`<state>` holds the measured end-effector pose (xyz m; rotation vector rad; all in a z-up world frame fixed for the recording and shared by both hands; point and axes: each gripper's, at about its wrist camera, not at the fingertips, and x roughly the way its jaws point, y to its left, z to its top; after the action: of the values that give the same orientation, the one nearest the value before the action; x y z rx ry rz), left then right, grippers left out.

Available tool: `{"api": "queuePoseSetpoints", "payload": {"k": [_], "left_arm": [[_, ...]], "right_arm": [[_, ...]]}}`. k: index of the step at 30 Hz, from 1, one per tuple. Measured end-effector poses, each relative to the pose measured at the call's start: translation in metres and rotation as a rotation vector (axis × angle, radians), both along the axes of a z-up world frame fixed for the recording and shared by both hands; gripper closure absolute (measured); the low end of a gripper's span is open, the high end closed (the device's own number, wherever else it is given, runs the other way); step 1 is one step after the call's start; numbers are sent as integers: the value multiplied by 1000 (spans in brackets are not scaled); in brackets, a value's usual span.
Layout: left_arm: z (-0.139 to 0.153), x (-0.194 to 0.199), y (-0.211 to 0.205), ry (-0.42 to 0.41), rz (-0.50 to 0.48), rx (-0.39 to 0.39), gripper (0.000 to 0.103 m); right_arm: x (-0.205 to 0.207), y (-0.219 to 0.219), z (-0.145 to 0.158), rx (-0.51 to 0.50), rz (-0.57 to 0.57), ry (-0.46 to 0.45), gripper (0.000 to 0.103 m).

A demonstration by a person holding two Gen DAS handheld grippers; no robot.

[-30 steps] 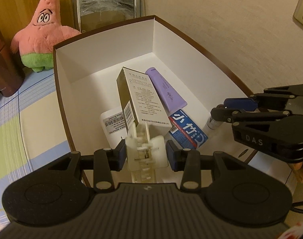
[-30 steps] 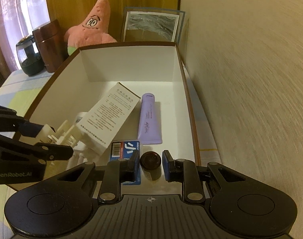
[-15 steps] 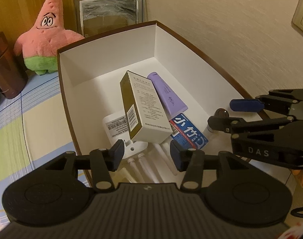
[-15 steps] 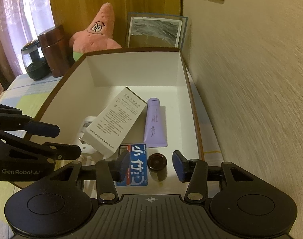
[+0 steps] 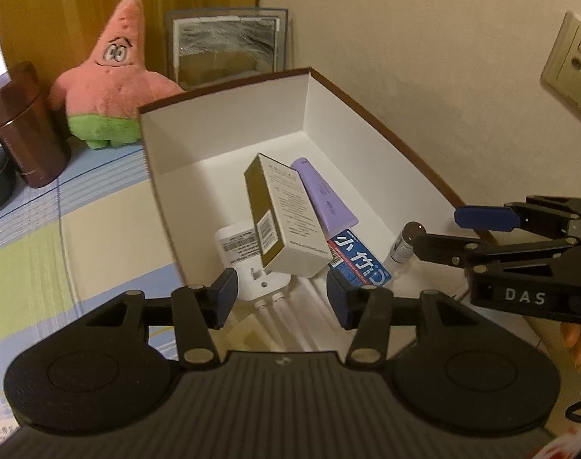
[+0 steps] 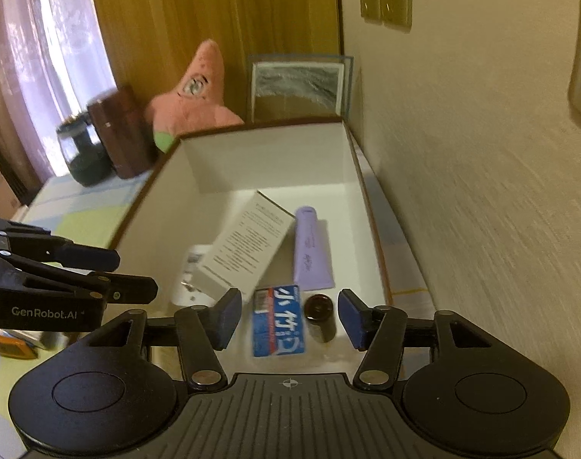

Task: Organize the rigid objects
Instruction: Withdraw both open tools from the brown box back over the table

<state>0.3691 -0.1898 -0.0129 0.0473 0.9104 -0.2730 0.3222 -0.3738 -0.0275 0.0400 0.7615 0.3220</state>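
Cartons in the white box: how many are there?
2: a tall white-and-gold carton leaning in the middle, and a blue carton lying flat beside it, nearer the camera. Others may be hidden underneath.

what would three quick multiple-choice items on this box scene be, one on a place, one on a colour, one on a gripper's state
1. The purple tube lies:
A. inside the white box
B. beside the plush
C. on the tablecloth

2. The small carton by the dark bottle is:
A. green
B. blue
C. yellow

3. The left gripper is:
A. clamped on the tube
B. gripping the carton
C. empty, jaws apart

Key: 1 A, it rests on the box floor; 2 B, its printed face is blue; 3 C, nothing sits between its pads.
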Motion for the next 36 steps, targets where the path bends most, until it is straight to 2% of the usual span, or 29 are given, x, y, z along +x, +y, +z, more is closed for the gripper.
{"api": "queuePoseSetpoints", "payload": {"k": [9,16,25,36], "left_arm": [[23,-41,42,-49,63,-19,56],[31,-80,84,-69,150,-27,55],[23,-133,143,-53,308,-20,52],[-5,-189,187,21,438,-5,52]], "right_arm": [[-34,22,19,82,57,-37,48],[-54,53,26,116,139,-46,48],[-80,112,20,125,301,-23,48],[-102,178,-12,84,444,36,48]]}}
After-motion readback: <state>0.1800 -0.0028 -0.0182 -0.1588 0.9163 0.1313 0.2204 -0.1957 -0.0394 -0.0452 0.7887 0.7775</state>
